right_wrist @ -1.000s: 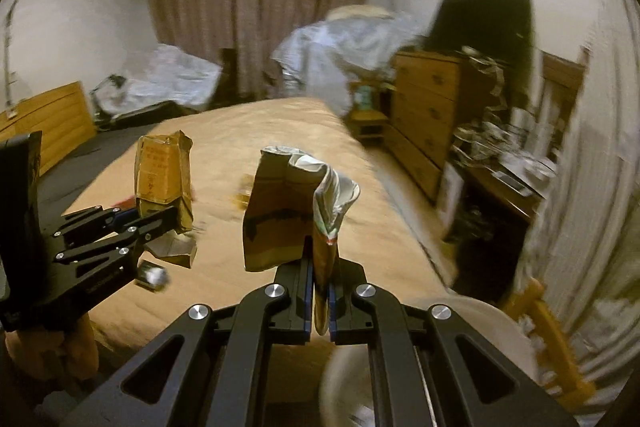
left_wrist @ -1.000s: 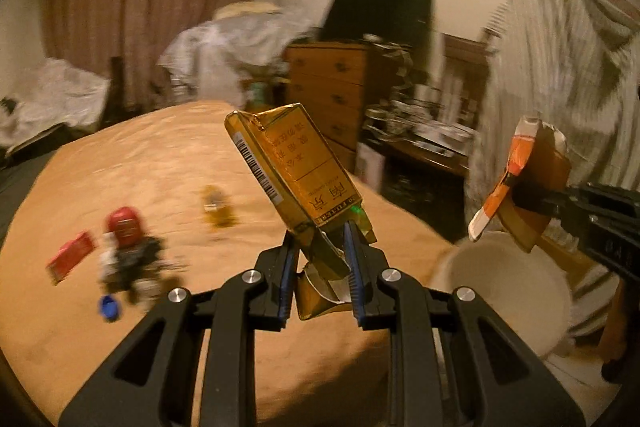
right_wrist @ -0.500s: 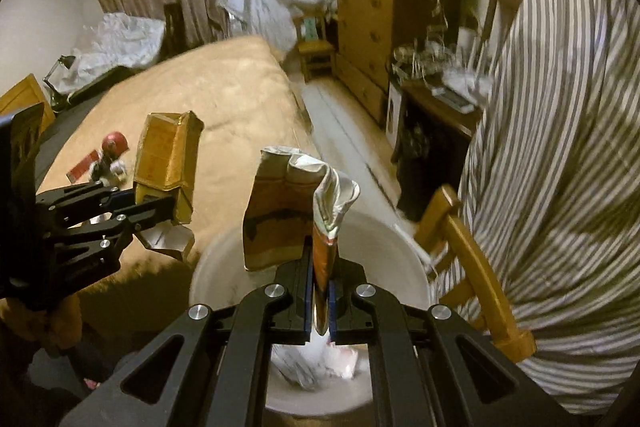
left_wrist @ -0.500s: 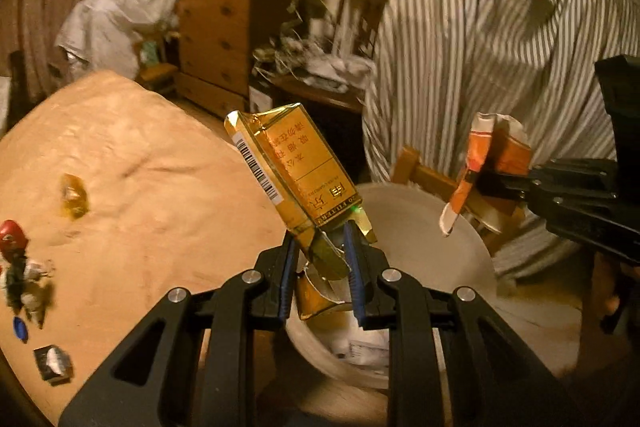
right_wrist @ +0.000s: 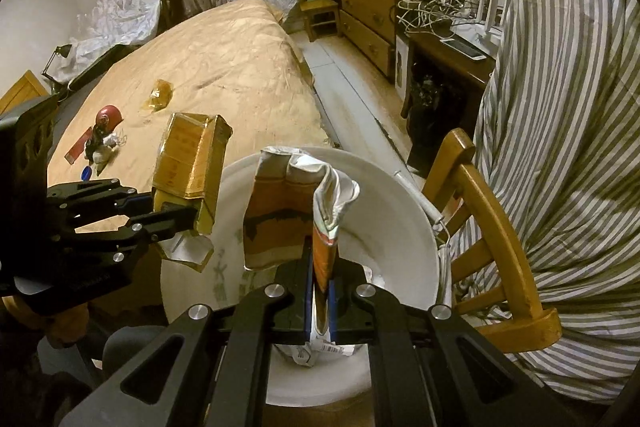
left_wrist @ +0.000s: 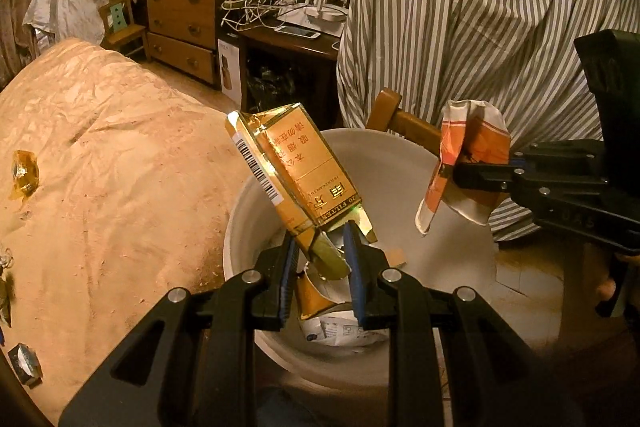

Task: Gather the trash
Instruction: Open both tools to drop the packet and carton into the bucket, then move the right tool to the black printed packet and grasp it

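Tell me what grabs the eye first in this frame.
Two crumpled packs held over the white bin: the left gripper pinches a gold cigarette pack, the right gripper an orange-and-white pack. Beside the bin, the tan bedspread carries more litter.

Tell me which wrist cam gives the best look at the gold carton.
Left wrist view: the gold carton sits centre frame, barcode and printed face visible, clamped in the left gripper over the white bin. The right wrist view shows it smaller, side-on, at the left edge.
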### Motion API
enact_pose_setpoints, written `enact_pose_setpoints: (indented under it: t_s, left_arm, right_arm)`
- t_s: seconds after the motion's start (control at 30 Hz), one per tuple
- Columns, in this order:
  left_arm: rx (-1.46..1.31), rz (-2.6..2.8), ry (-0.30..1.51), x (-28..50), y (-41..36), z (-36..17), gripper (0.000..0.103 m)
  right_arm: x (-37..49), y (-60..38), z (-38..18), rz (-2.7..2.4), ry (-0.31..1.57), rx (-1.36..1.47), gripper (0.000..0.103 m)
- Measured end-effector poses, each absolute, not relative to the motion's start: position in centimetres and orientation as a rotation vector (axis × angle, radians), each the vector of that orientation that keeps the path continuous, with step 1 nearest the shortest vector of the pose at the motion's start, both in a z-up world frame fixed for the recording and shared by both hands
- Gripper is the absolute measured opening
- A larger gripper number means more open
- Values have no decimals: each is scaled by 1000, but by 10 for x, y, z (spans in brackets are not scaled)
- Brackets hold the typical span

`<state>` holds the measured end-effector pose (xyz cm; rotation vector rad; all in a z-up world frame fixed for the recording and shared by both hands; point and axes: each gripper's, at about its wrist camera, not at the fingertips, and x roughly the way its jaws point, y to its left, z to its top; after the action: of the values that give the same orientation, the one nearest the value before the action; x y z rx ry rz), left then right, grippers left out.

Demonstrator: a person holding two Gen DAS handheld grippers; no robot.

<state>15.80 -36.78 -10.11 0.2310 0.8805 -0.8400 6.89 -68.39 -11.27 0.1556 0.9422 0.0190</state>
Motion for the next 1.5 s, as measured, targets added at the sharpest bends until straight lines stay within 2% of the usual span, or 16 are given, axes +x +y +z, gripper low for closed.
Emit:
enact_pose_setpoints:
  t_s: [0.2,0.23,0.3,0.33,0.37,0.87,1.03,1.13,1.5]
  left_arm:
    - [239,-837,887,159,-373,-100,24]
    - [244,-831,890,160,-373,-101,28]
    - [241,-810,885,161,-370,-102,58]
    - [233,-793,879,163,-367,-102,62]
    - [227,-786,881,164,-366,-102,63]
    - [202,-764,875,168,-344,-98,63]
    - [199,-735,867,169,-314,-99,63]
    - [176,-681,882,179,-276,-108,63]
    - [21,-327,902,219,-65,-125,63]
  right_arm:
    - [69,-685,-113,9,940,166,7]
    - [69,-687,-114,11,940,176,7]
    - [68,-689,-114,5,938,180,12]
    - [68,-690,-115,6,936,187,20]
    - [68,-692,-115,4,932,192,24]
    - [63,-680,-106,14,896,186,25]
    - [60,-657,-97,53,845,155,34]
    - [62,-631,-93,119,823,141,39]
    - [118,-444,-103,463,841,-91,40]
